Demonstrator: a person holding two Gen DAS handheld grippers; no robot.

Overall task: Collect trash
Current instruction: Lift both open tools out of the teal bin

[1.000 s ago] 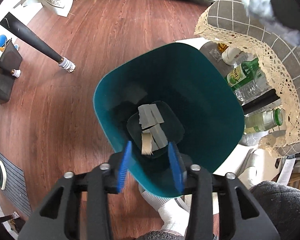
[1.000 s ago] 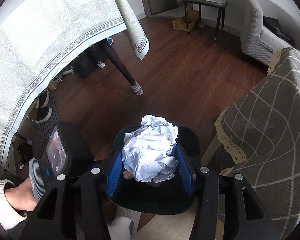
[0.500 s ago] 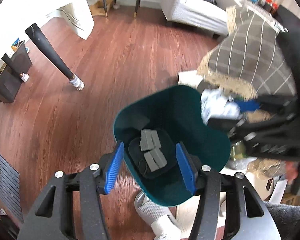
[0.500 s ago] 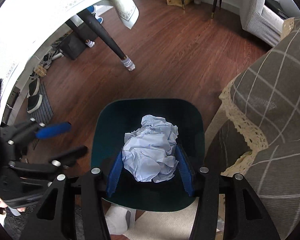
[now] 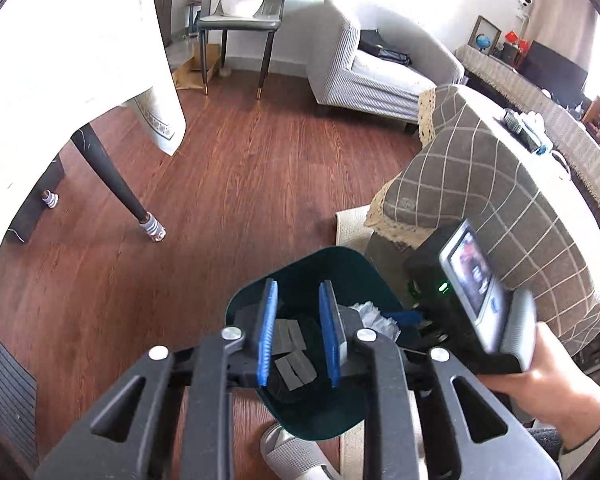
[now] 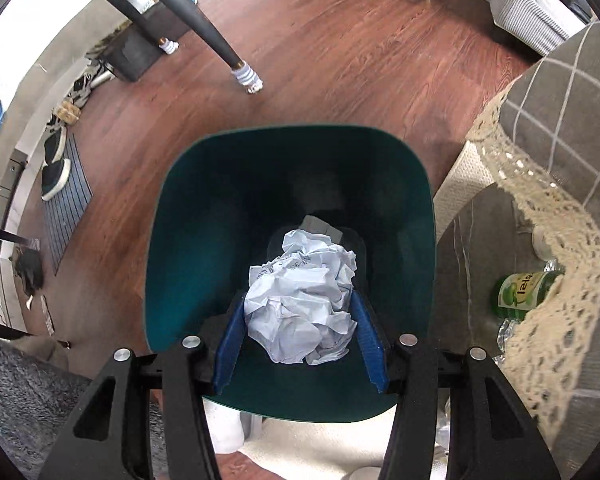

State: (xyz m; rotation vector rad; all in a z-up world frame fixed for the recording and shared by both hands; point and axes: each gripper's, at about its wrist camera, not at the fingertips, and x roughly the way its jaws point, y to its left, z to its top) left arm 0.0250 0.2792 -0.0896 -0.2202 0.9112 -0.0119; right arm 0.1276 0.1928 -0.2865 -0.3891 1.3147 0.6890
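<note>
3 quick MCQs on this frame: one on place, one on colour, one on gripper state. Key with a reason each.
1. Where is the crumpled paper?
A. on the floor
B. between the right gripper fingers, over the bin
C. on the checked cloth

2. What colour is the bin?
A. teal
B. red
C. white

3. What is the left gripper holding?
A. a bottle
B. the paper
C. nothing

Key:
1 B, the blue fingers flank the paper inside the bin's opening.
2 A, its inner wall reads dark teal in both views.
3 C, the gap between its fingers shows only the bin's bottom.
</note>
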